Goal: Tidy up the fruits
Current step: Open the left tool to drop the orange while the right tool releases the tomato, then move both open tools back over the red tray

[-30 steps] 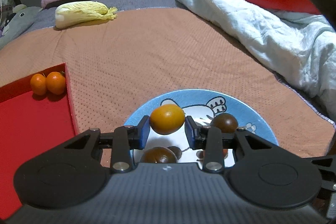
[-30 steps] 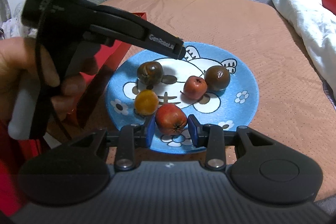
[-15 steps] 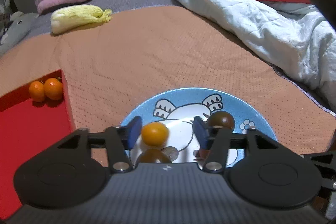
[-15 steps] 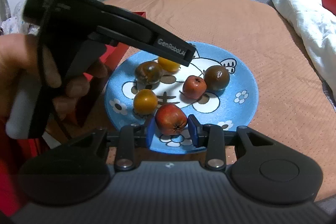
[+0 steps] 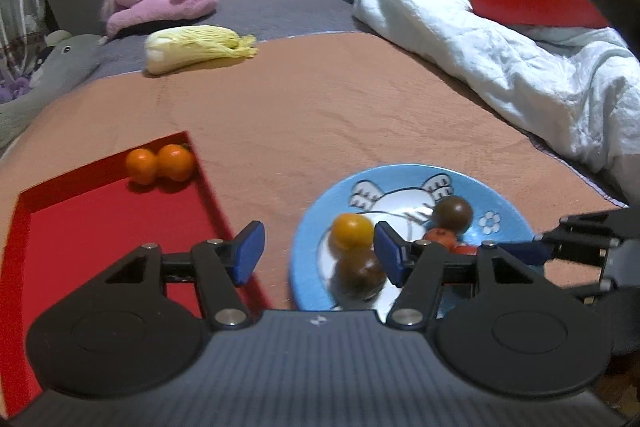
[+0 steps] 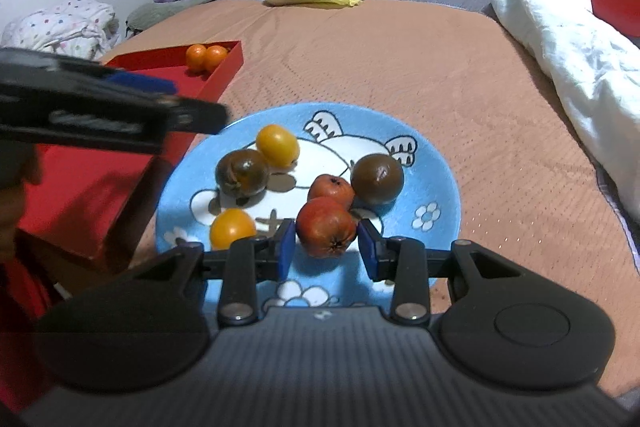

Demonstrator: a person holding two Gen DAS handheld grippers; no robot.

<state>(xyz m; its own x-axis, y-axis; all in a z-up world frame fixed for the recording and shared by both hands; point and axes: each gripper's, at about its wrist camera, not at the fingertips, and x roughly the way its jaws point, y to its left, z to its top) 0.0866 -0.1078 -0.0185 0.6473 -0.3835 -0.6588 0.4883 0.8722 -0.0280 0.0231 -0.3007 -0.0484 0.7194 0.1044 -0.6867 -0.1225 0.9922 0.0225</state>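
Your right claw (image 6: 326, 251) had its pads on either side of the red fruit (image 6: 326, 227) at the near part of the blue plate (image 6: 436, 163); whether they were clamped on it or only framing it, I cannot tell, since a thin gap seemed to show at the right pad. If you lifted with a loose hold, the round fruit could slip out and roll. It also lay touching a smaller red fruit (image 6: 331, 187), which could get nudged into the dark brown one (image 6: 377, 179). The plate sat on the soft bed (image 6: 400, 59), so pressing down might tip it.

Your left claw (image 5: 316, 255) hung released and empty, fingers spread wide, low above the gap between the plate and the red tray (image 5: 100, 219), pointing forward along the bed. Two small oranges (image 5: 160, 163) waited in the tray's far corner. A careless swing there could knock the yellow fruit (image 5: 352, 231) or the tray wall.
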